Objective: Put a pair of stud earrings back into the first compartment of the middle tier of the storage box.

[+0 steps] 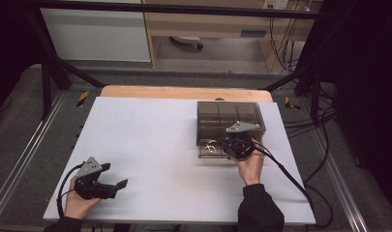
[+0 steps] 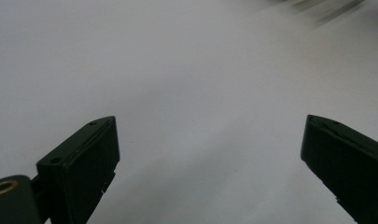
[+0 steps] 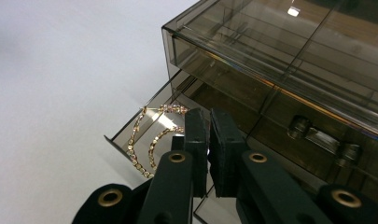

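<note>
— How many things are sitting on the table point(image 1: 150, 145)?

— One box point(image 1: 230, 121), smoky and see-through, at the far right of the white top. One drawer point(image 3: 144, 122) is sticking out of its lower front, toward the person. One gold chain point(image 3: 149, 140) is lying in that drawer, curled in loops on its floor.

— And the grippers?

— Two. The right gripper point(image 3: 208, 140) is hovering at the box's front, right over the open drawer. Its jaws are nearly together, only a slit showing between them, and whether they are pinching anything I cannot tell. The right hand point(image 1: 250, 166) is holding it from behind.

— The left one?

— The left gripper point(image 1: 117, 185) is sitting low at the near left corner, well apart from the box, held by the left hand point(image 1: 77, 200). Its jaws are standing wide apart with nothing between them, pointing across bare white surface.

— Room to move?

— Plenty. The whole middle and left of the top is lying open. The box is standing near the right edge and close to the far one, where a strip of wood point(image 1: 184, 93) is showing beyond the white sheet.
</note>
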